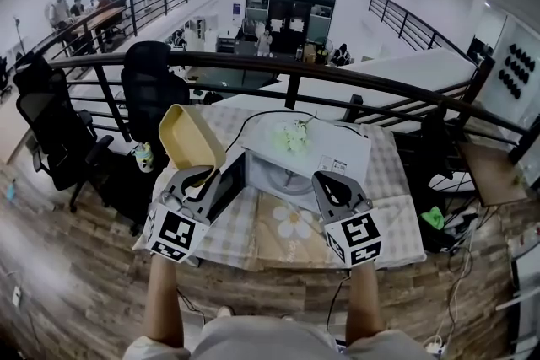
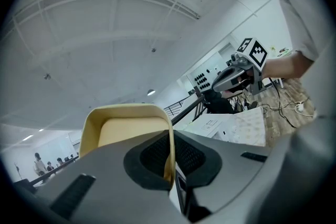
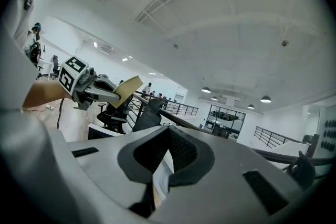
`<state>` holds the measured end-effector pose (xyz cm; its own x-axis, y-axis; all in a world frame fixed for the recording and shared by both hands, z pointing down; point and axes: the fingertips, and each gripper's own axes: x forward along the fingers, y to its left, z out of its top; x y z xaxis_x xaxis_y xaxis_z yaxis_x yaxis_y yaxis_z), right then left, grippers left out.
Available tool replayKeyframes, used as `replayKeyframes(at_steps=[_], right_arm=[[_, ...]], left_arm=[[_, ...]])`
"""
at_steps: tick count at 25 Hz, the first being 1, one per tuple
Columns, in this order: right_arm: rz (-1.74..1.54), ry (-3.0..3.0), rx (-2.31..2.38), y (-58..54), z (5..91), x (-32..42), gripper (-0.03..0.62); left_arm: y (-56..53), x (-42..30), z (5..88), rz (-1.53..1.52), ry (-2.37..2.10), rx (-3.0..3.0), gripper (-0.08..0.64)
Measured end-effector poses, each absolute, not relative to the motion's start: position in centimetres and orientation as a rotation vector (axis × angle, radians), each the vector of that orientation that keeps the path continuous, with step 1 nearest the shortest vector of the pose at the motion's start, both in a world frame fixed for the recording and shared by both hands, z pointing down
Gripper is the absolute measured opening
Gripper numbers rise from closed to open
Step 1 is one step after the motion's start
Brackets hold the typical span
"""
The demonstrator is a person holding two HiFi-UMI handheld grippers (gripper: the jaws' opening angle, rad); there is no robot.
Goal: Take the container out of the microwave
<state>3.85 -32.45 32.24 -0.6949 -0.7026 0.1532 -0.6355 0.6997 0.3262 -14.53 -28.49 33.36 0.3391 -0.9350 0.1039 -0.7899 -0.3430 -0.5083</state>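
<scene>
In the head view a beige, rounded-square container (image 1: 190, 137) is held up, tilted, to the left of the white microwave (image 1: 325, 154). My left gripper (image 1: 196, 176) is shut on its rim. From the left gripper view the container (image 2: 126, 131) stands edge-on between the pads, with the left gripper (image 2: 169, 165) clamped on its wall. The microwave's dark door (image 1: 221, 191) hangs open toward the left. My right gripper (image 1: 334, 188) is raised in front of the microwave, shut and empty. In the right gripper view the right gripper (image 3: 167, 136) has its tips together.
The microwave stands on a table with a checked cloth (image 1: 278, 236). White flowers (image 1: 292, 135) lie on the microwave's top. A dark railing (image 1: 287, 73) runs behind the table. Black office chairs (image 1: 52, 131) stand at the left. Cables run on the wooden floor.
</scene>
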Motion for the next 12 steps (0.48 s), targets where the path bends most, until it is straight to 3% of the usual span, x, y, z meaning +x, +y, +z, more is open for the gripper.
replayKeyframes(at_steps=[12], right_arm=[[-0.343, -2.642, 1.083, -32.80, 32.83, 3.85, 0.012]], left_arm=[[-28.61, -14.90, 34.07, -0.550, 1.524, -2.255, 0.023]])
